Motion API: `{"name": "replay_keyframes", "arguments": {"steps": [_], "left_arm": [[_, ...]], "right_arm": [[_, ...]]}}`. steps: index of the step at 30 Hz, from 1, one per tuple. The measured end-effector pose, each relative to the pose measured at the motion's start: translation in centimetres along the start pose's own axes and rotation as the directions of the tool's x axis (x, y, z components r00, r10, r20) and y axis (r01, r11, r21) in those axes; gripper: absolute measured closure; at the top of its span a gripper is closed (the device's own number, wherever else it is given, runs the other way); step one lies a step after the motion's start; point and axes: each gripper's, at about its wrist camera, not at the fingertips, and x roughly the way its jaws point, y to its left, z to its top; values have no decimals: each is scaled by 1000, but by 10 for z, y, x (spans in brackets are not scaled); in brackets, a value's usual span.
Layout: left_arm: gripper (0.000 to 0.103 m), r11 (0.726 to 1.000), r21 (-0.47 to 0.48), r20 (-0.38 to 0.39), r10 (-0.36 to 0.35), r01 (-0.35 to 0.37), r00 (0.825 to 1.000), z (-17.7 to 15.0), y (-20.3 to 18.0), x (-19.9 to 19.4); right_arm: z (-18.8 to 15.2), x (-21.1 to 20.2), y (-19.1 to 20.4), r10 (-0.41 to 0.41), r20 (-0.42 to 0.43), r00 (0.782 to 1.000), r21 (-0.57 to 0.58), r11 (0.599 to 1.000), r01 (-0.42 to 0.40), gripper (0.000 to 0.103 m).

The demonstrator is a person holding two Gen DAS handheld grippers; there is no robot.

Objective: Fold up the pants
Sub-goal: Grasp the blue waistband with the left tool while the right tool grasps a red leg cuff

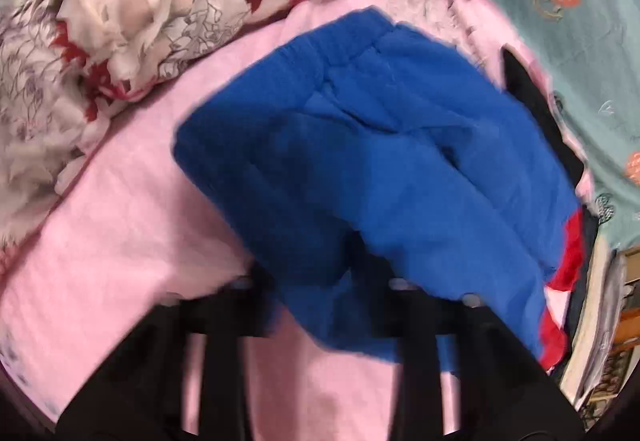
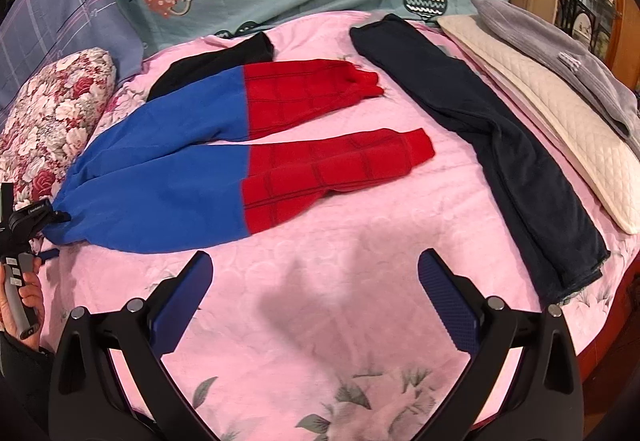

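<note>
The blue-and-red pants [image 2: 224,157] lie flat on the pink bedspread [image 2: 340,273] in the right wrist view, waistband toward 9 o'clock, both red lower legs spread apart and reaching toward 2 and 3 o'clock. A black garment [image 2: 216,61] lies partly under the upper leg at 11 o'clock. A dark navy pair of trousers [image 2: 500,145] lies stretched out well apart from them, from 1 to 4 o'clock, just beside a cream quilted pad [image 2: 568,129] and a grey cloth [image 2: 560,45].

The right gripper [image 2: 316,281] hangs over bare bedspread, its jaws spread wide with nothing between them, near the pants' lower edge but not touching.

The left gripper [image 1: 328,281] is blurred in its own view; blue waist fabric [image 1: 360,161] drapes over the space between its jaws, and the right wrist view shows that gripper at the waistband at 9 o'clock. Whether the jaws have closed on the cloth cannot be told. A hand [image 2: 24,301] holds its handle. A floral quilt [image 1: 120,21] sits at 10 o'clock.
</note>
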Motion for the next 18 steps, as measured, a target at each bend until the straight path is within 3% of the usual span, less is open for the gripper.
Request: {"name": "replay_keyframes", "arguments": {"steps": [1,6,10,14,17,18], "left_arm": [[92,1000,-6,10,-4,4,1000,2,1,-1],[94,999,-2,56,-39,39,998,2,7,-8],[94,999,15,71,-49,48,996,0,15,-10],[94,998,23,63,-66,65,996,3,16,-7],[94,997,29,56,-74,72,996,3,18,-6],[94,997,30,55,-77,76,995,3,19,-6]], "right_arm": [[2,-1,-4,0,2,1000,1,1000,0,1],[31,-1,-43,-59,17,998,8,998,59,1],[63,34,-87,79,-120,990,159,986,-59,1],[75,94,-112,241,-243,940,348,926,-147,1],[77,125,-109,236,-279,931,363,923,-125,1],[75,136,-108,231,-288,929,372,921,-113,11]]}}
